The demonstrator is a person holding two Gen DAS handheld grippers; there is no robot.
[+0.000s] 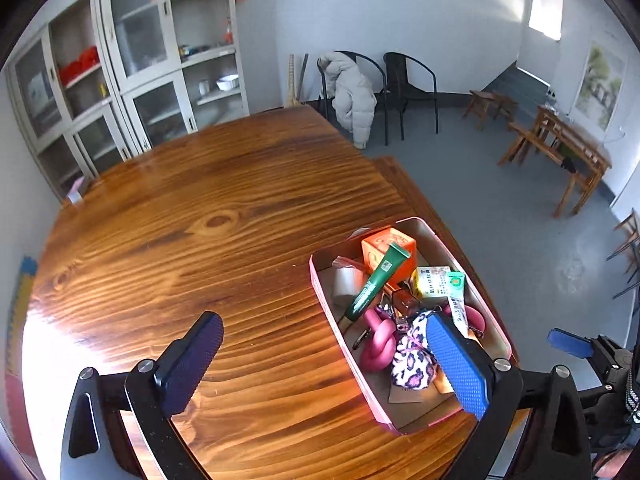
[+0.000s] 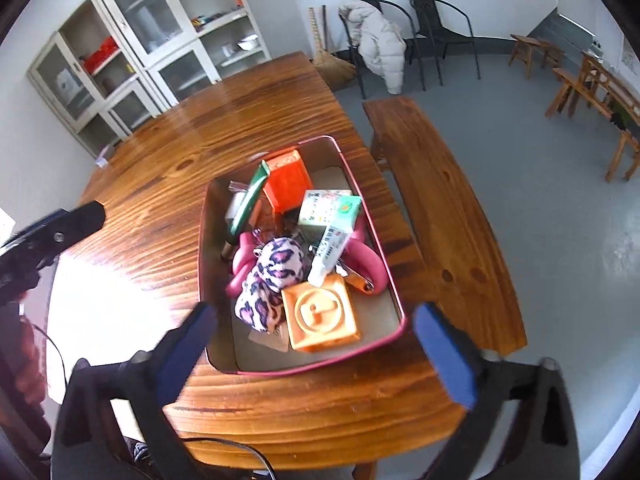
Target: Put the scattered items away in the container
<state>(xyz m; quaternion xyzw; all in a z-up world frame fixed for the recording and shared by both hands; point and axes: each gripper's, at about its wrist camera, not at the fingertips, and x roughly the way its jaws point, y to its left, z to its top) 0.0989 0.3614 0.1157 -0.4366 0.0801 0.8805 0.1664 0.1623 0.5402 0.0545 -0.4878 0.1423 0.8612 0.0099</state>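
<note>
Both tools gape wide, empty | left tool (image 1: 324, 360) hangs left of the pink container (image 1: 500, 334); right tool (image 2: 316, 344) just above its near rim (image 2: 320, 368) | items (image 2: 320, 314) lie heaped inside | worktop (image 1: 180, 240) bare | best: draw both tools away without knocking the rim.

The left gripper (image 1: 324, 360) has black angular arms, silver round screws at the joints, and blue pads (image 1: 456, 364) with a fine dotted grip texture. The right gripper (image 2: 316, 344) is built alike: black frame, blue-faced fingers (image 2: 444, 356). A thin black cable (image 2: 224, 446) curves beneath it.
</note>
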